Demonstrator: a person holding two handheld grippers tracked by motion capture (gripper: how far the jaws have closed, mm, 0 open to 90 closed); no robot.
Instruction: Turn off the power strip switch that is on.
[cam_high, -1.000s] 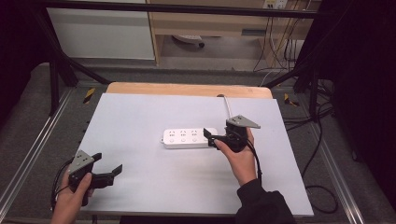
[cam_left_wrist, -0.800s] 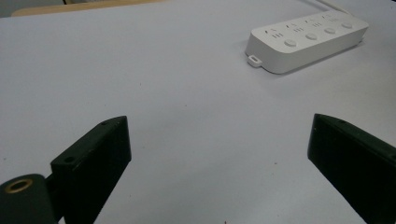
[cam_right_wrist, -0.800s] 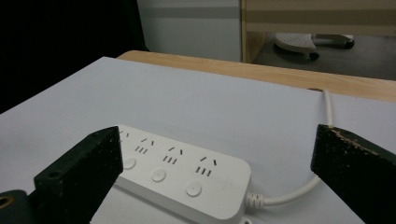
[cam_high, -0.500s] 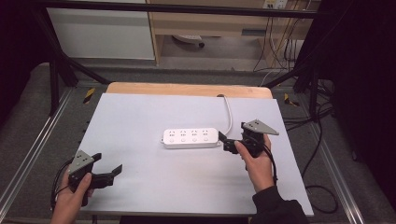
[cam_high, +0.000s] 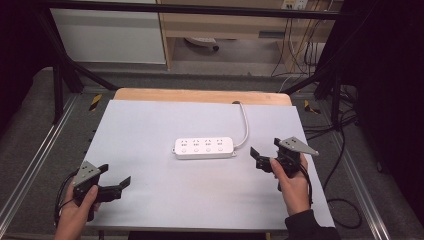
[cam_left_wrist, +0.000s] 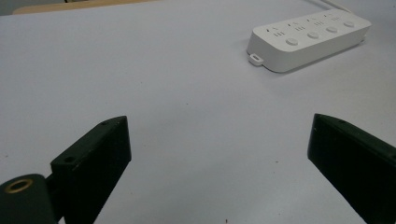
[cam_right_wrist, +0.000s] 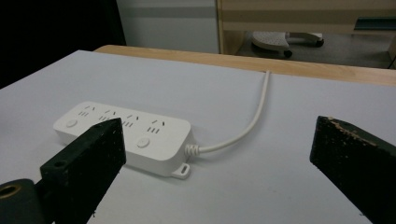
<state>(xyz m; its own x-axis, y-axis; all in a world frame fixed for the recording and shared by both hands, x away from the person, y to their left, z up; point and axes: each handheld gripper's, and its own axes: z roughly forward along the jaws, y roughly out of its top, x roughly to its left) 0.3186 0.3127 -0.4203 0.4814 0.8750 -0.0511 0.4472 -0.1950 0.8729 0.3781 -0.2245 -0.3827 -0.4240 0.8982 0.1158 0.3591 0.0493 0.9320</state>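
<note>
Pale table (cam_high: 165, 125), power strip (cam_high: 204, 147) midway, seemingly apart from both tools, jaws spread.

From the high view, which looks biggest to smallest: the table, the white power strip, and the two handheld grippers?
1. Table, by far the largest.
2. Power strip.
3. Left gripper and right gripper: these look about alike, so I won't rank them, and each looks close to the strip's size.

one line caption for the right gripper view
Open right gripper facing a white four-socket power strip on a pale grey table.
</note>
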